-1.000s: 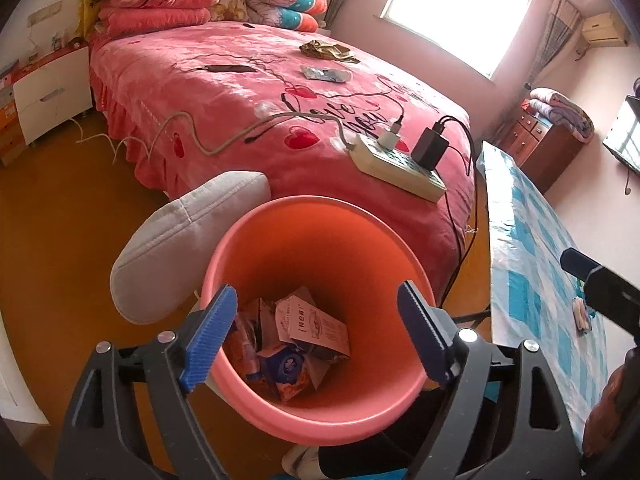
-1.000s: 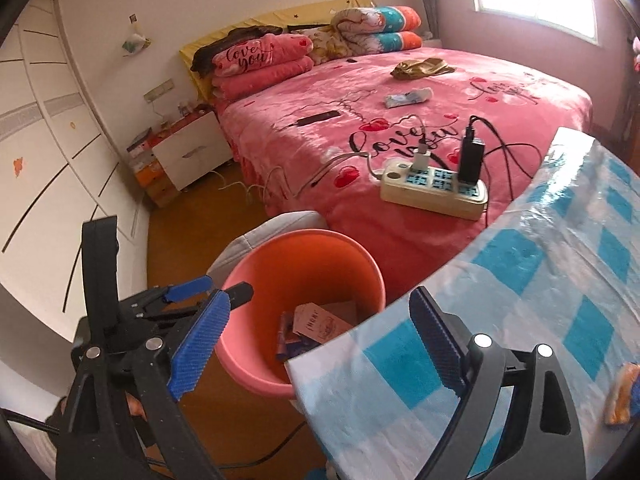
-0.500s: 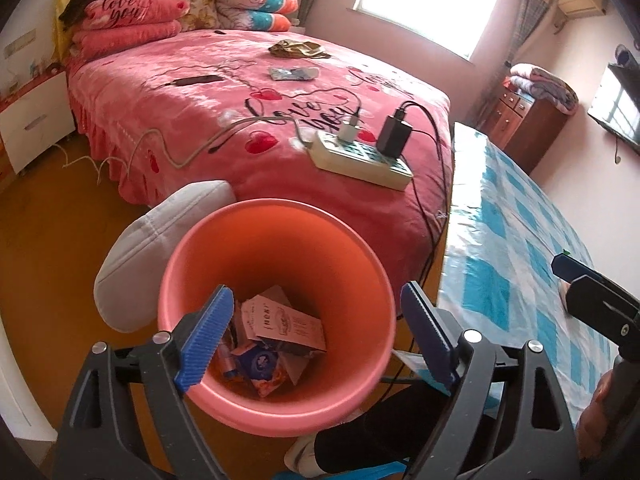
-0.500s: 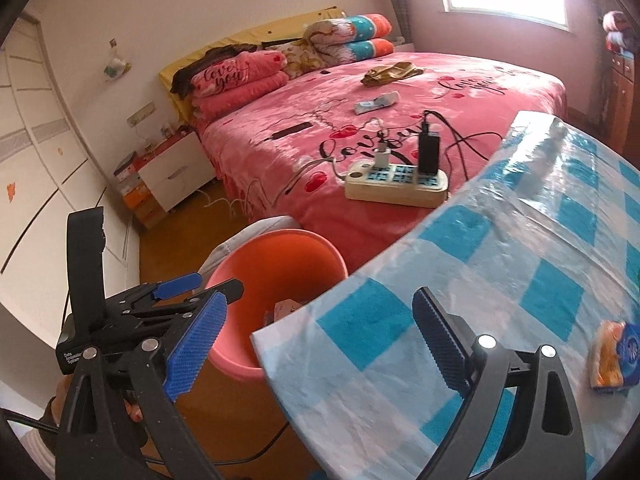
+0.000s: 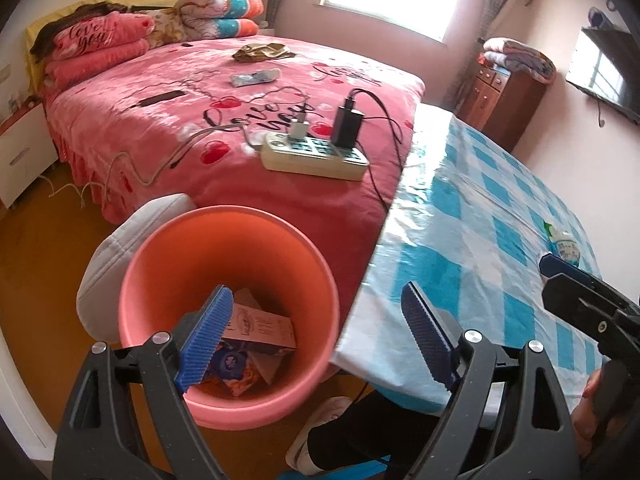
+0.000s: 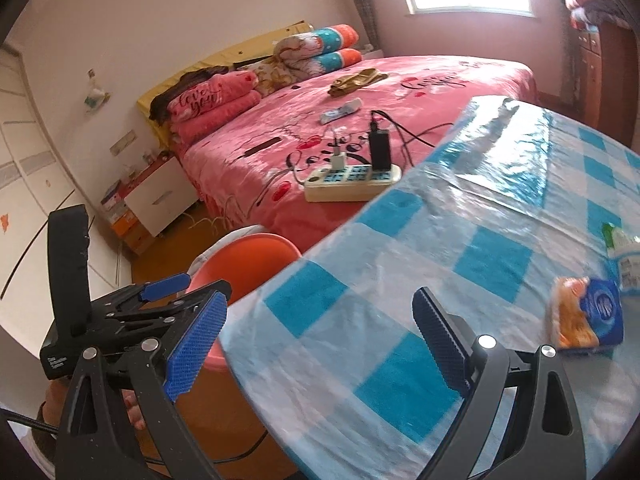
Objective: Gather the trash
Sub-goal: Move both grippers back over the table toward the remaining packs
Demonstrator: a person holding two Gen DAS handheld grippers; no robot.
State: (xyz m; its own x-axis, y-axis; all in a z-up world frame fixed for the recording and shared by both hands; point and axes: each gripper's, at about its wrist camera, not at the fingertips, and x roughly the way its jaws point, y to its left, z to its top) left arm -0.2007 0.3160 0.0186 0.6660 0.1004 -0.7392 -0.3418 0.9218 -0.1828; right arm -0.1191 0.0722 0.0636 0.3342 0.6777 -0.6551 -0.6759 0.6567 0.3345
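Nearest the left wrist camera, the left gripper has its blue-padded jaws spread wide with nothing between them, hanging above the near rim of the pink trash bucket on the floor. Down inside the bucket lie a cardboard packet and crumpled wrappers. Just left of the bucket sits a grey cushion, touching its side. To the right, the table with the blue-checked cloth overhangs the bucket's edge. Over that table's near part the right gripper is also spread open and empty. Farther right on the cloth lies an orange-and-blue tissue pack, and just beyond it a white-and-green wrapper at the frame edge, both apart from the gripper. Beyond the bucket and table stands the pink bed, with a power strip near its closest corner, chargers plugged in, and folded bedding at the far head.
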